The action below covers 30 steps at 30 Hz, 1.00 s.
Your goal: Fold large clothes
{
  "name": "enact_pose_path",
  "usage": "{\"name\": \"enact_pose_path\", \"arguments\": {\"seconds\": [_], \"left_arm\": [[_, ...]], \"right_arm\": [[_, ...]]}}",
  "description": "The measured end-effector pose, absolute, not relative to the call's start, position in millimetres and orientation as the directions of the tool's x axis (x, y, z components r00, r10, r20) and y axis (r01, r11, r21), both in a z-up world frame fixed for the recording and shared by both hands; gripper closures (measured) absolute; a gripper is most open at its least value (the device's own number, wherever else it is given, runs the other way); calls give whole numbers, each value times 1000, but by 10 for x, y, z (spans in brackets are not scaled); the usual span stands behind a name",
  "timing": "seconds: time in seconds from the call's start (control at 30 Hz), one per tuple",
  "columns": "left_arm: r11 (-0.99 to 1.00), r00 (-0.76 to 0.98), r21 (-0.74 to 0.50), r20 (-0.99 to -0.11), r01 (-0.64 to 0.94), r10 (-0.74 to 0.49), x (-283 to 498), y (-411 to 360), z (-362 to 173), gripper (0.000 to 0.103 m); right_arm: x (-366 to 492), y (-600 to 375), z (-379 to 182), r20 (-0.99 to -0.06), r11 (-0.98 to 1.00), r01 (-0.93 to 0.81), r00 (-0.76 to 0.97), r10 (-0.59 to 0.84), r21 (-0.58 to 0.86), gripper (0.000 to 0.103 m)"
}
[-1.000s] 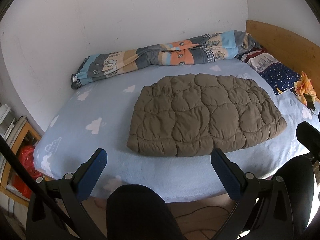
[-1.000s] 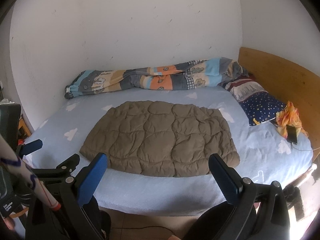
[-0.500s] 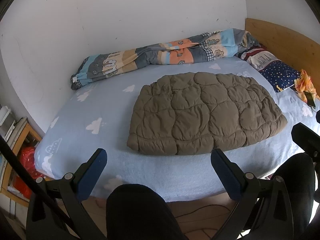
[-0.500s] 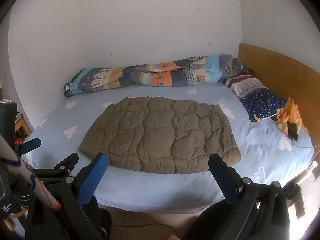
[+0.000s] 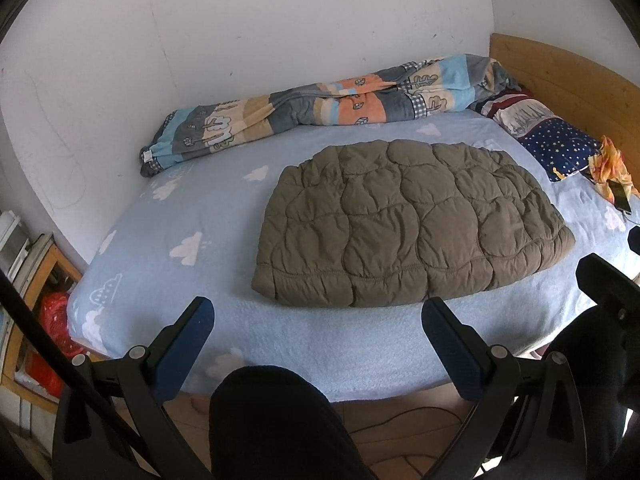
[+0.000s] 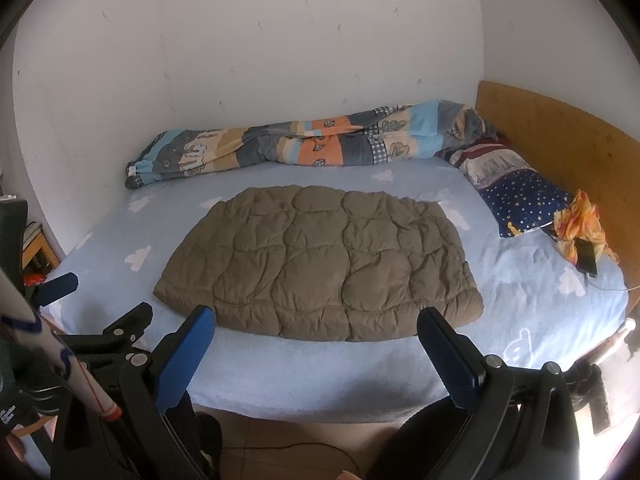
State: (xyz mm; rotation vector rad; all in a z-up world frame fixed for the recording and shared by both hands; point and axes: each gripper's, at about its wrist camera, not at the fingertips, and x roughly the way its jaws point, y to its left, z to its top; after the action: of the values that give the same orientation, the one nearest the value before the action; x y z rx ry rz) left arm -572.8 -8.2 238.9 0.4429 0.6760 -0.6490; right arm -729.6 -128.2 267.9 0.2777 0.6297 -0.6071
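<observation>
On bed (image 5: 192, 216), one folded jacket (image 5: 408, 224), two pillows (image 6: 516, 188)

The setting was a home bedroom. A bed (image 6: 540, 312) with cloud-print sheet, wooden headboard (image 6: 560, 136), starred pillow (image 6: 524, 196) and rolled patchwork duvet (image 6: 304, 148) stood against white walls.

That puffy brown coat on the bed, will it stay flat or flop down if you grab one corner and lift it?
The puffy brown coat would probably flop and sag; its quilted pockets look soft, not stiff. It likely feels light for its size and may spring back when squashed.
</observation>
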Motion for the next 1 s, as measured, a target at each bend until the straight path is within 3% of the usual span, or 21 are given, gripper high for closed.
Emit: {"name": "enact_pose_path", "arguments": {"seconds": [1.0], "left_arm": [[718, 596, 161, -692, 677, -407, -5727, -73, 2383, 0]], "right_arm": [[-7309, -1279, 2631, -632, 793, 605, 641, -436, 66, 0]]}}
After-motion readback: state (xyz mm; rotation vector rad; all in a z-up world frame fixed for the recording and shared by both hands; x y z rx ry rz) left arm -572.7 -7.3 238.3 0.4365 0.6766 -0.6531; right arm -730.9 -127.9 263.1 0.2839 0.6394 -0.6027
